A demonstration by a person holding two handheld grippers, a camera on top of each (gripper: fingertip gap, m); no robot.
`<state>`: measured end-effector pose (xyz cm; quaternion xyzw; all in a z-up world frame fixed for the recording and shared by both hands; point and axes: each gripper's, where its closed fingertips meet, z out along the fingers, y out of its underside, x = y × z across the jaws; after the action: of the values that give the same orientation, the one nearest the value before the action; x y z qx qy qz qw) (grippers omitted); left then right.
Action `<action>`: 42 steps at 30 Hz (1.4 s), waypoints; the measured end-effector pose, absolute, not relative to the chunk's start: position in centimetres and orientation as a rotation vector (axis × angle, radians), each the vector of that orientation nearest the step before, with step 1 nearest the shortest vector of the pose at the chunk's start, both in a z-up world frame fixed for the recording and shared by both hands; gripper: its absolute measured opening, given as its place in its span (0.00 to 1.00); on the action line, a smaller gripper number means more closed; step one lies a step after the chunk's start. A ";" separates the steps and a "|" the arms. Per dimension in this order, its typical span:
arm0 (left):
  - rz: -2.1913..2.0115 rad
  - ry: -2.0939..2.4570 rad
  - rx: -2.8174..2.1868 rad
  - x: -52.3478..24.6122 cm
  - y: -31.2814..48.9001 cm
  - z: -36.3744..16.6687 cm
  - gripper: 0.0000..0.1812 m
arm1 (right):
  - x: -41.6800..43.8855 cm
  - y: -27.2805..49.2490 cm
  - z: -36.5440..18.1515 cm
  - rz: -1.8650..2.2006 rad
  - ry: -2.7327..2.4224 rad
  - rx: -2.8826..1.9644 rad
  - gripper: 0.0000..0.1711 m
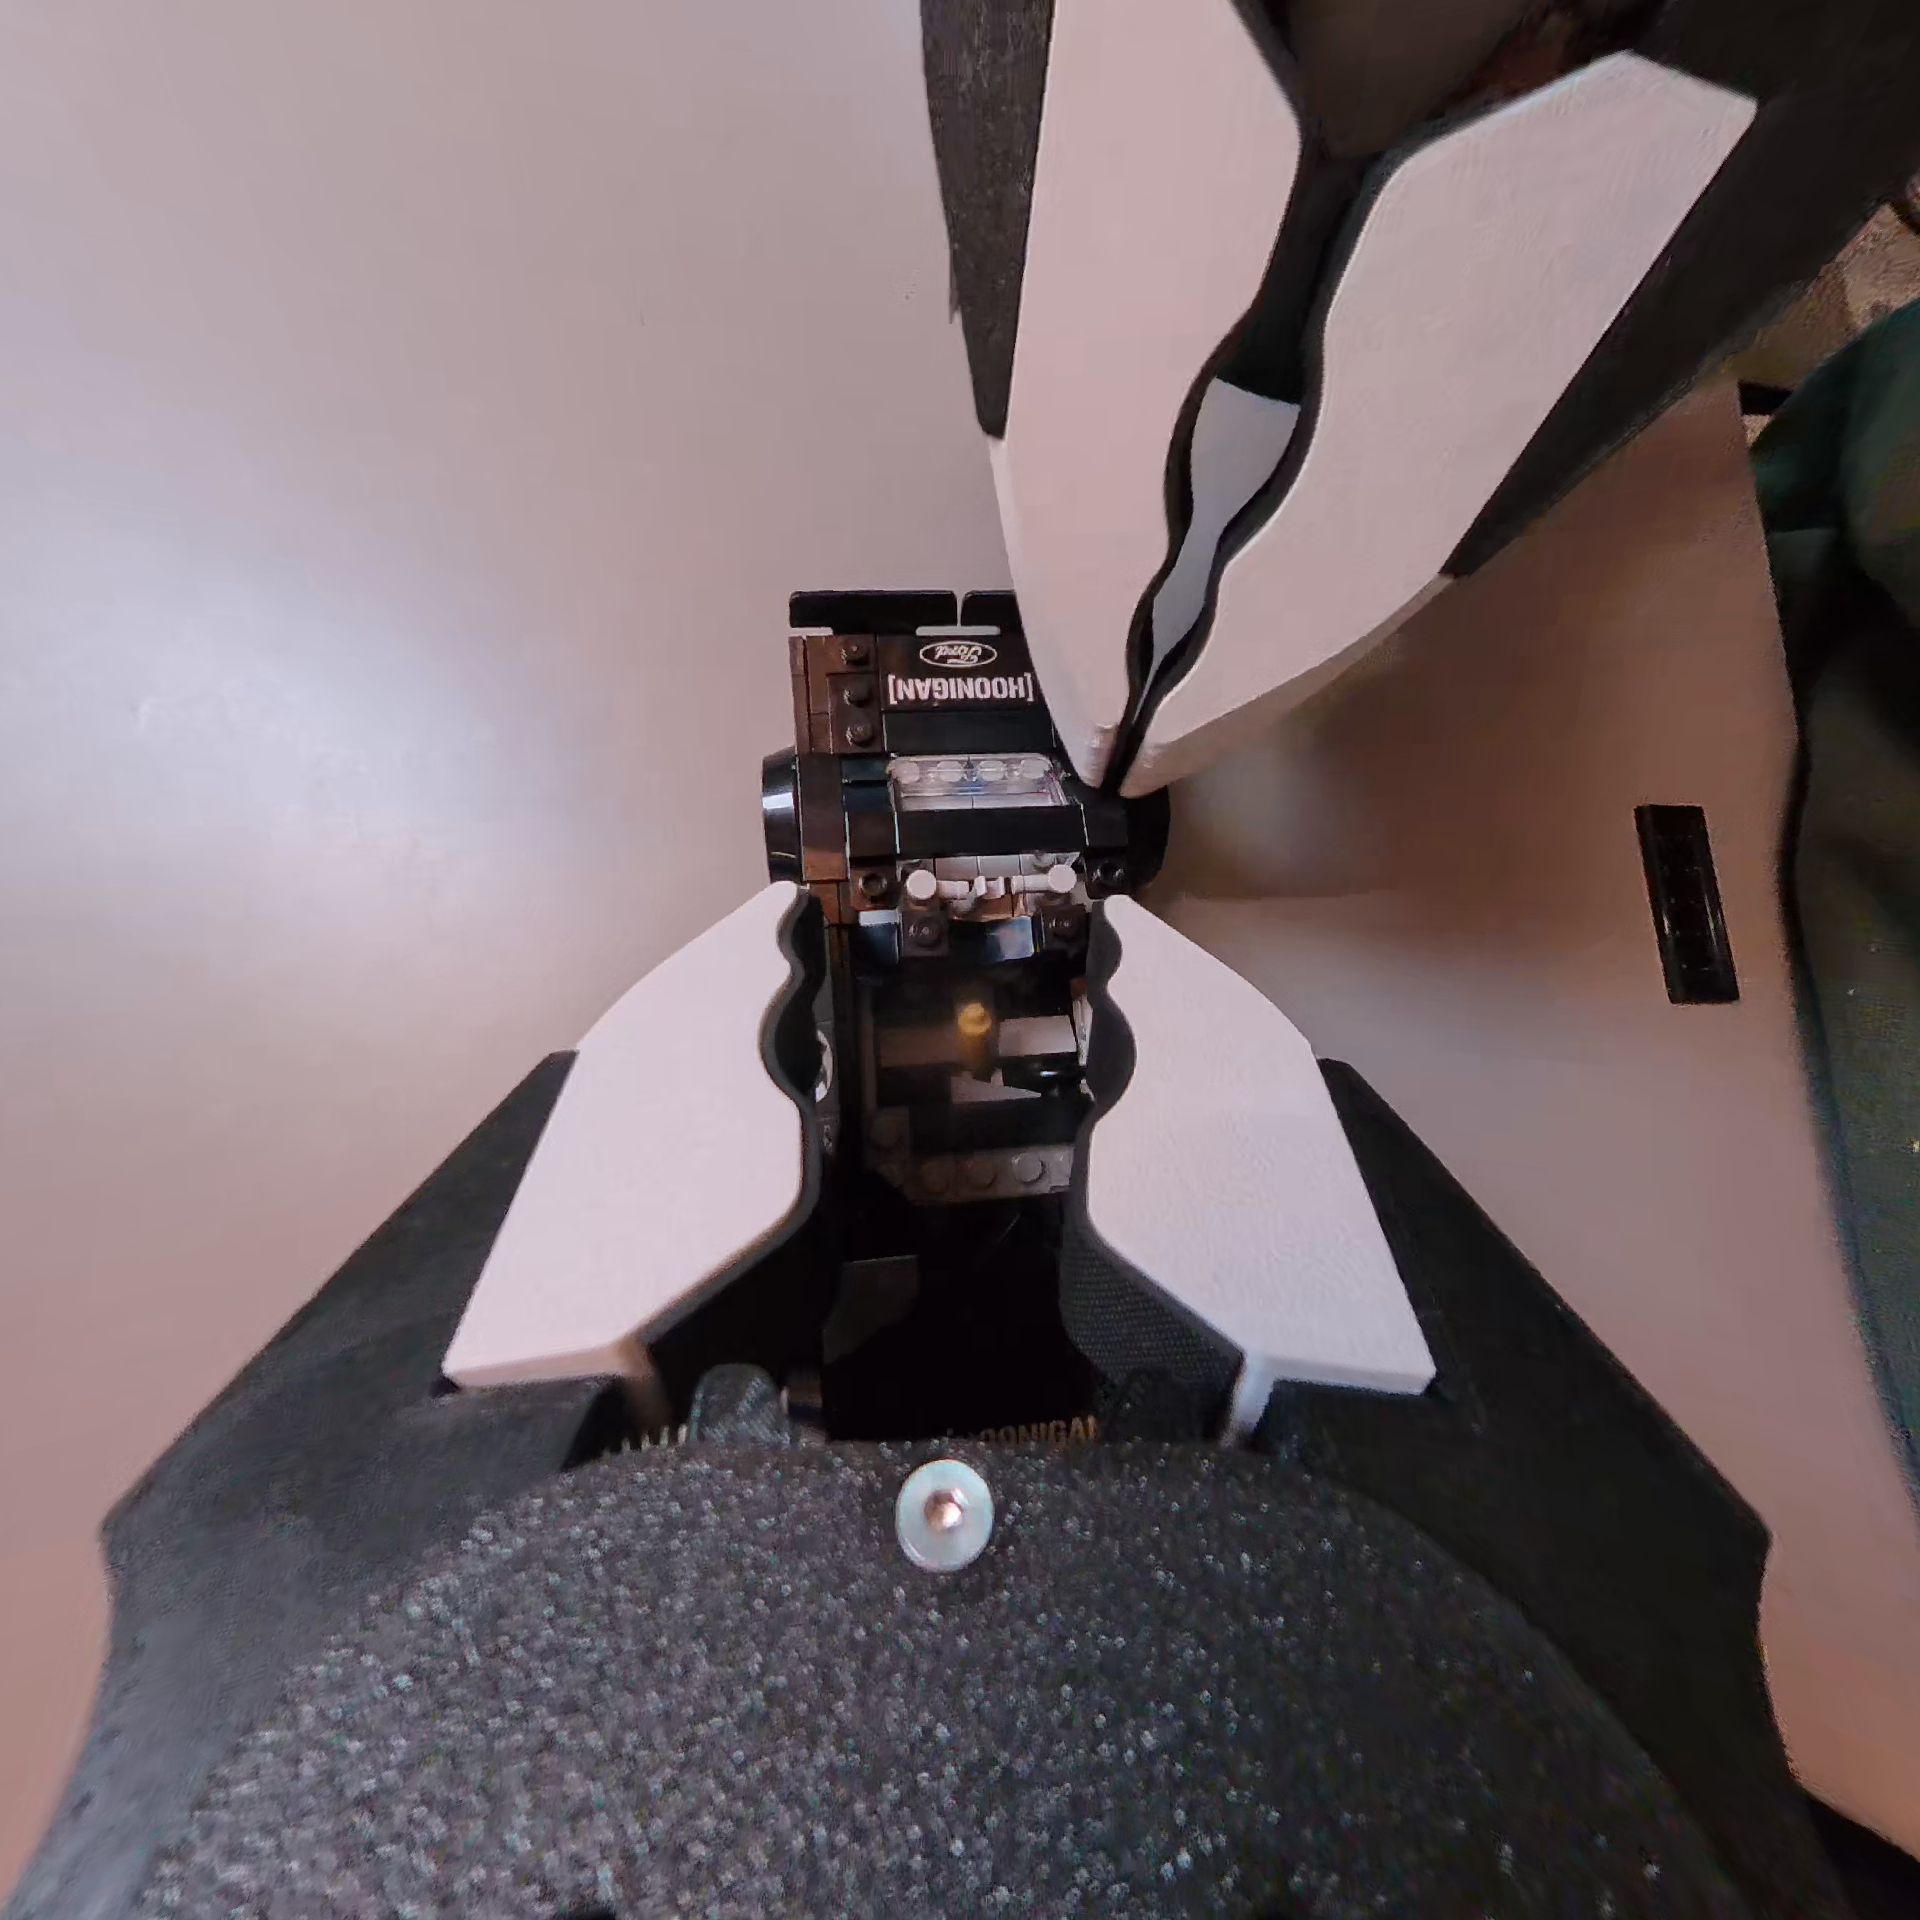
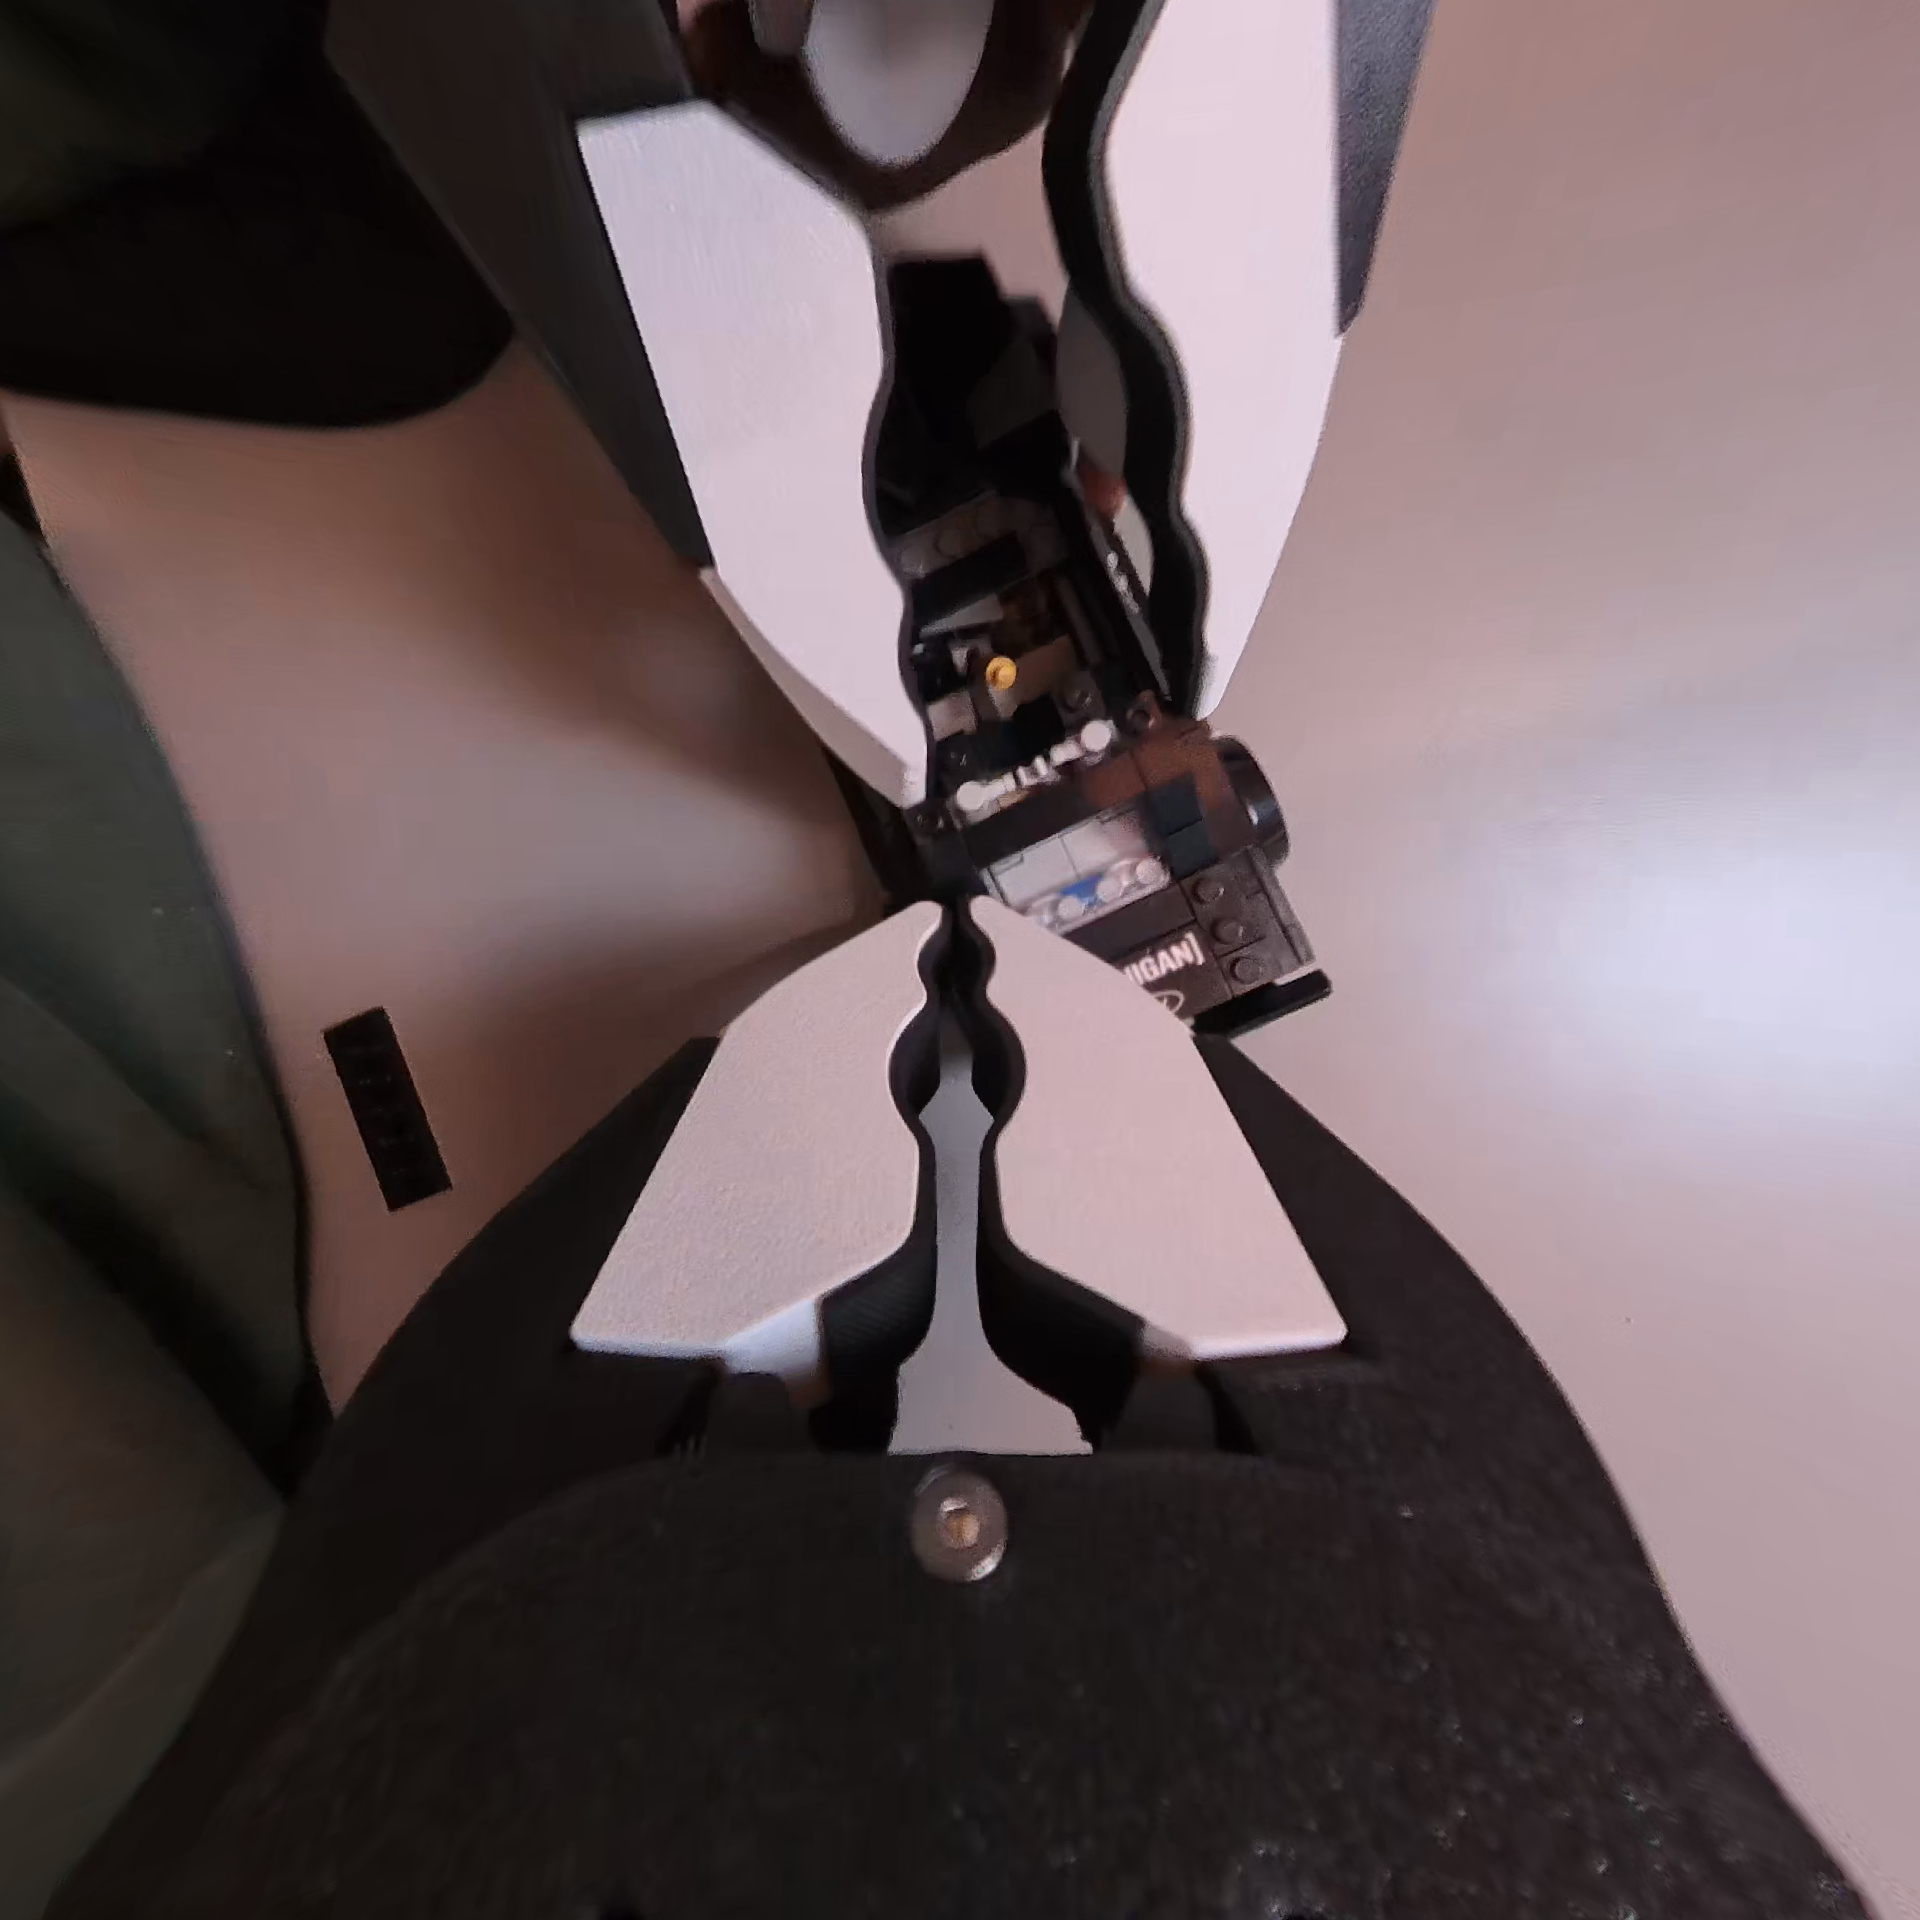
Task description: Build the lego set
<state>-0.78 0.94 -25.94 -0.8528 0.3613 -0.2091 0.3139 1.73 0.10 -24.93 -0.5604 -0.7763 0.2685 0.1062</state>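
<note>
**Black lego car clamped in your left gripper, right tips at its wheel**

There is white printed writing on the black panels of the lego car (image 1: 961, 831), on the panel near its far end and again low by your gripper's base; that is all to say of the lettering.

The car is mostly black, with grey studded plates, a clear studded piece across the middle, two white round studs on a grey bar, and a small yellow part deep in the open cabin. A black wheel sticks out on one side.

Your left gripper (image 1: 940, 920) grips the car's body between its white fingers, jaws held apart only by the model, above the pale table (image 1: 364, 520).

Your right gripper (image 2: 958, 914) has its jaws pressed nearly together; the tips touch the car's side by the far wheel. Whether a small piece sits between them cannot be told.

A loose black plate (image 1: 1685, 902) lies on the table well apart, close to the table edge, where dark green fabric (image 1: 1860, 727) begins. Bare table spreads on the other side.
</note>
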 end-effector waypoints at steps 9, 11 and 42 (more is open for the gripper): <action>-0.545 0.979 -2.241 -0.3 0.8 -25.9 0.27 | 2.0 0.2 -24.8 0.787 -2.241 -1.659 0.00; -0.546 0.988 -2.239 -0.1 0.7 -26.0 0.27 | 1.8 0.4 -25.0 0.759 -2.243 -1.658 0.00; -0.517 0.844 -2.329 0.8 0.4 -25.9 0.27 | 3.6 -0.4 -24.5 0.786 -1.926 -1.973 0.10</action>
<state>0.85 0.42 -25.91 -0.8778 0.3179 -0.1950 0.3007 3.55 -0.37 -24.47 -0.6818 -0.6653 0.2716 0.1369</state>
